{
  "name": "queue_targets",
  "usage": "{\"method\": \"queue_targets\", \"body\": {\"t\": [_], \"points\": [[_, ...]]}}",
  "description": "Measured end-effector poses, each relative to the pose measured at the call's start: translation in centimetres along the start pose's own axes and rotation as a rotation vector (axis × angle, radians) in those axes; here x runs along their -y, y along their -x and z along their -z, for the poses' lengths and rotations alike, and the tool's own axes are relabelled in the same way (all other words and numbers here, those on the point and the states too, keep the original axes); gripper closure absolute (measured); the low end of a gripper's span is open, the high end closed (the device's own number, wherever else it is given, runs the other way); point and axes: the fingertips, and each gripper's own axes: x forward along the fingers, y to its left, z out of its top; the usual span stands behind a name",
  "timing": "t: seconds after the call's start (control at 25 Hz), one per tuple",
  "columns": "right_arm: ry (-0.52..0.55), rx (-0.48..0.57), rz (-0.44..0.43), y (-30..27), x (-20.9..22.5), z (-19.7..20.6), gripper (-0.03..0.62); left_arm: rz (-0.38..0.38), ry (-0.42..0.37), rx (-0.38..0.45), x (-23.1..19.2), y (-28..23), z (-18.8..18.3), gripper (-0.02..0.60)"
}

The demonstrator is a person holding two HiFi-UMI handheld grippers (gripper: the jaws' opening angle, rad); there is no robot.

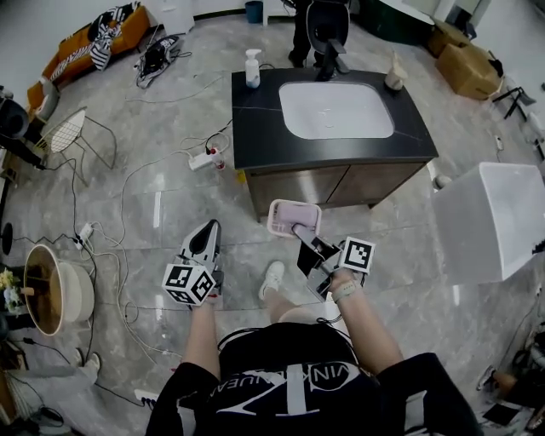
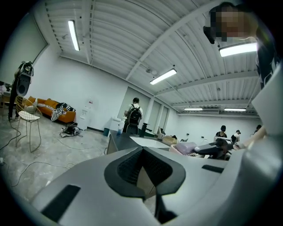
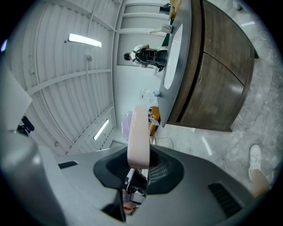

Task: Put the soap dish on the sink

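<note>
Pink soap dish (image 3: 139,132) clamped edge-on by its rim in the jaws of the right gripper (image 3: 138,164), held in the air over the grey stone floor (image 1: 153,213), just short of the cabinet (image 1: 341,183) and below the counter's front edge. In the head view the dish sits tilted, its pale lilac inside turned upward. The left gripper (image 2: 141,150) has its jaws closed together with nothing between them and hangs level over the floor, well apart from the dish. Ahead, a dark counter (image 1: 255,119) tops the wooden cabinet and frames a white sink (image 1: 336,109), with a strip of dark surface on every side of the bowl, widest at the left. A white pump bottle (image 1: 253,70) stands at the back left corner, a dark tap (image 1: 328,58) behind the bowl, and a beige object (image 1: 393,75) at the back right. A person (image 1: 311,21) stands beyond the counter. Cables and a power strip (image 1: 204,158) trail across the floor to the left of the cabinet; a large white box (image 1: 494,221) stands to its right.
</note>
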Motion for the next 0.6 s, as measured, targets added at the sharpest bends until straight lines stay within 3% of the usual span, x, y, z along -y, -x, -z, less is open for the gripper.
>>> {"method": "queue_targets", "body": {"t": [0.6], "points": [[-0.01,-0.032,0.017,-9.8,1.2,-6.7,0.505,0.04,0.023,-0.046,-5.2,-10.4,-1.6,0.566]]}}
